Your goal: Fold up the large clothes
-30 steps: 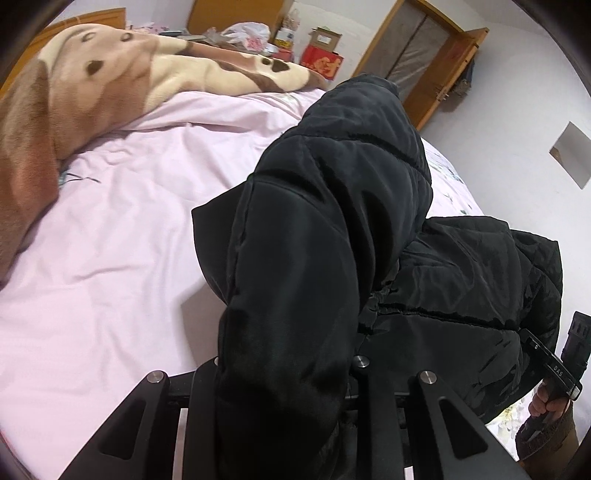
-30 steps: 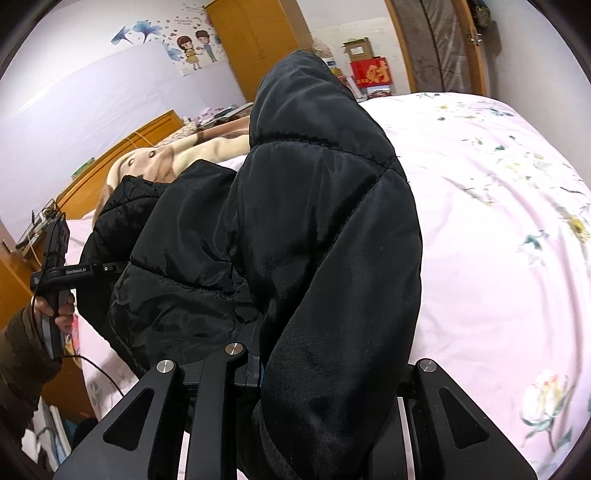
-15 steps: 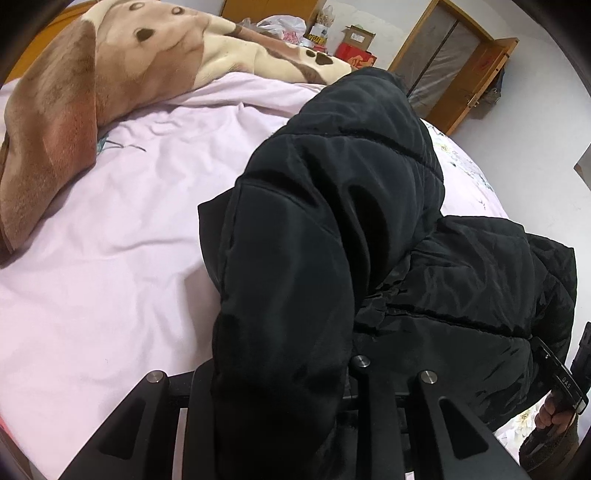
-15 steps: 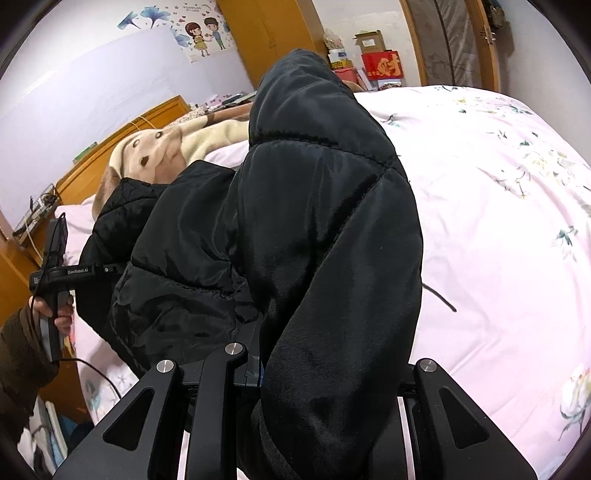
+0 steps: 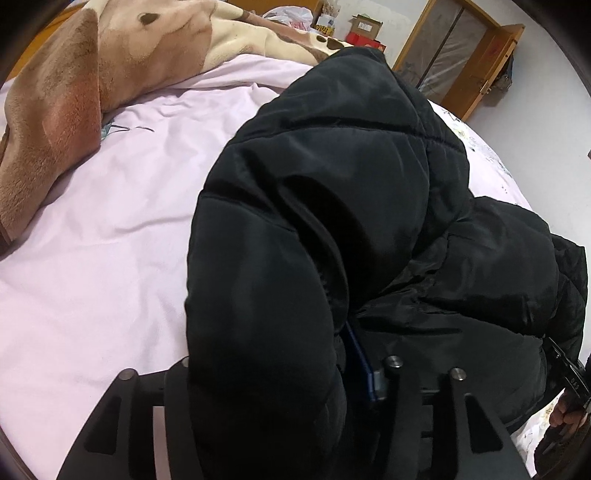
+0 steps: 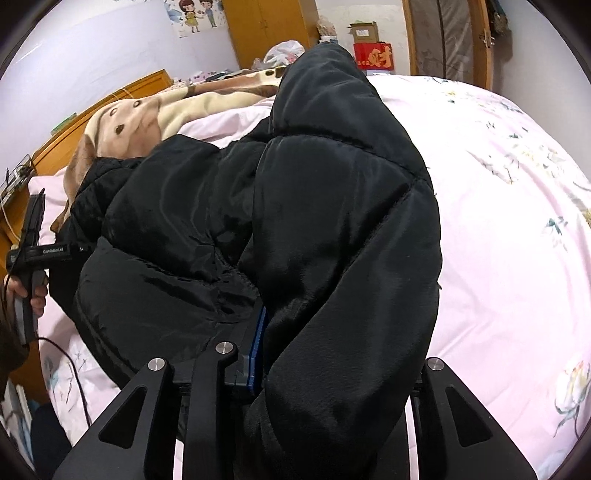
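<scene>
left tool (image 5: 273, 373): jaws opening, black jacket (image 5: 332, 206) fold between them, blue pad bare; we call it let go.
right tool (image 6: 332, 354): opening too, jacket between.
step: we judge fold laid on bed (image 5: 92, 258); next, withdraw and regrasp.
jacket: frame centre, both views.
containers: cardboard box (image 6: 364, 28) upper centre, contents unseen.

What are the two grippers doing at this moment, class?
Left gripper: jaws opening, a fold of the black jacket between them.
Right gripper: jaws opening, jacket fold between them too.
</scene>
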Available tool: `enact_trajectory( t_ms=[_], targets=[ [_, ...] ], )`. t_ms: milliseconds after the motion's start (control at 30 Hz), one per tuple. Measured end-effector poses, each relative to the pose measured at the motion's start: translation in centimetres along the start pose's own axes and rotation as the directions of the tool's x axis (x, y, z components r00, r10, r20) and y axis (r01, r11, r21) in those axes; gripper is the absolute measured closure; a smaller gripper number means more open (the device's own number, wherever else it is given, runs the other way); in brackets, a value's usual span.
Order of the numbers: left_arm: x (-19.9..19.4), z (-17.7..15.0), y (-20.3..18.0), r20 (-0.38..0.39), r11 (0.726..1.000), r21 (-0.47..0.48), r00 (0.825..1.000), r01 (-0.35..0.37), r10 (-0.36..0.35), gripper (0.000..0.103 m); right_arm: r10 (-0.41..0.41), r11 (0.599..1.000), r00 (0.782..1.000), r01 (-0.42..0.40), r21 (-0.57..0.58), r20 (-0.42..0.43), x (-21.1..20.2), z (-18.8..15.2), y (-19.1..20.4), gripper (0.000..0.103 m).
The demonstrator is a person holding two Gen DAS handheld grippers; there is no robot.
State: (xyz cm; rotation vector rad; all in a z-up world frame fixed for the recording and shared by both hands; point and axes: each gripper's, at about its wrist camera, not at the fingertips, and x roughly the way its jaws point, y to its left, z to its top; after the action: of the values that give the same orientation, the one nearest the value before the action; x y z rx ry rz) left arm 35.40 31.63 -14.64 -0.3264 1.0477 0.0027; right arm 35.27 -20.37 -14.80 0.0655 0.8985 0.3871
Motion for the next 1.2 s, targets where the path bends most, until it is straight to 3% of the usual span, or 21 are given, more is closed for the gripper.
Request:
enact_trajectory(
  t_ms=[200, 233, 400, 567, 767, 833, 900, 967, 1100, 1200],
  targets=[
    [0.5, -0.2, 0.5, -0.004, 1.0, -0.009, 1.0, -0.007, 0.007, 0.031, -0.023, 1.0, 1.0, 0.023, 0.011, -0.01, 0.5, -0.7, -0.9, 0.061],
    [0.5, -0.3, 0.7, -0.002, 1.0, -0.013, 1.0, -0.006, 0.006, 0.027, -0.028, 0.999, 1.0, 0.028, 0.015, -0.011, 0.9, -0.6, 0.5, 0.059],
    [-0.1, -0.6, 1.7, 0.026, 0.999, -0.047, 1.0, 0.016, -0.015, 0.022, -0.079, 0.997, 0.997, 0.079, -0.003, -0.024, 0.4, 0.3, 1.5, 0.044],
    [-1.7, -0.7, 3.0, 0.057, 0.995, -0.096, 0.998, 0.023, -0.017, 0.022, -0.108, 0.994, 0.994, 0.108, 0.006, -0.03, 0.1, 1.1, 2.5, 0.036],
    [-4.2, -1.0, 3.6, 0.087, 0.995, -0.095, 0.995, -0.037, 0.045, 0.022, -0.175, 0.984, 0.985, 0.175, 0.023, 0.009, -2.4, 2.2, 2.7, 0.027],
    [-5.2, -1.1, 3.2, 0.1, 0.993, -0.106, 0.993, -0.057, 0.067, 0.022, -0.252, 0.968, 0.967, 0.252, 0.013, 0.035, -3.6, 2.4, 3.3, 0.027],
    [-6.1, -1.2, 2.8, 0.129, 0.99, -0.1, 0.985, -0.097, 0.11, 0.022, -0.356, 0.934, 0.932, 0.357, 0.005, 0.072, -5.0, 2.7, 3.8, 0.027],
    [-7.0, -1.1, 2.3, 0.181, 0.989, -0.091, 0.975, -0.114, 0.129, 0.022, -0.386, 0.922, 0.915, 0.387, 0.014, 0.117, -6.5, 2.8, 4.3, 0.027],
    [-8.2, -1.8, 0.2, 0.231, 0.984, -0.061, 0.957, -0.168, 0.177, 0.022, -0.281, 0.959, 0.951, 0.283, -0.002, 0.132, -7.8, 2.2, 5.7, 0.027],
    [-8.0, -2.5, -1.3, 0.243, 0.984, -0.012, 0.954, -0.176, 0.174, 0.022, -0.215, 0.974, 0.967, 0.222, -0.038, 0.136, -7.4, 1.0, 7.3, 0.027]
  ],
)
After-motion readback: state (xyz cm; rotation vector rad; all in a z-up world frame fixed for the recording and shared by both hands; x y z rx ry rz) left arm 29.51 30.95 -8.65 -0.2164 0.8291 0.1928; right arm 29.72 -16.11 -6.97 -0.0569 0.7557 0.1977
